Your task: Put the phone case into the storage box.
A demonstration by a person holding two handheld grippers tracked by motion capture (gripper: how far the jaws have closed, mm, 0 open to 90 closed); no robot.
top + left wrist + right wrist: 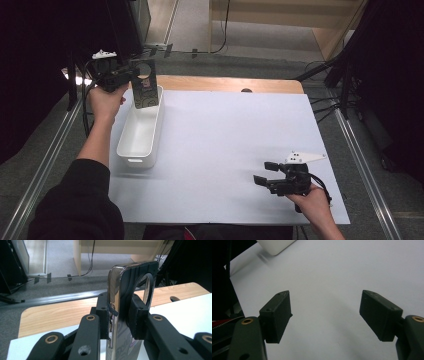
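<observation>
1. The wooden bench (225, 83) is covered almost wholly by a white rectangular sheet (235, 145); a strip of bare wood shows along the far edge. The sheet's middle and far right are open surface, with wide room between the two hands.
2. A white oblong plastic tub (139, 134) lies on the sheet's left side, its long walls running along the sheet's left edge and its near end well short of the sheet's near edge. In the right gripper view a corner of it (277, 245) shows at the top, well apart from the jaws.
3. A dark, glossy flat phone case with a round cut-out near its top (145, 85) is held upright above the tub's far end; I cannot tell whether its lower edge touches the tub. In the left gripper view the case (130, 305) stands edge-on between the jaws, its rounded top corner rising above them.
4. The left tongs (131, 73), held in the person's left hand (106, 100), pinch the case from both faces near the sheet's far left corner.
5. The right tongs (264, 172), held in the right hand (315, 197), sit low near the sheet's near right edge with jaws spread wide over bare sheet (327, 312), nothing between them.
</observation>
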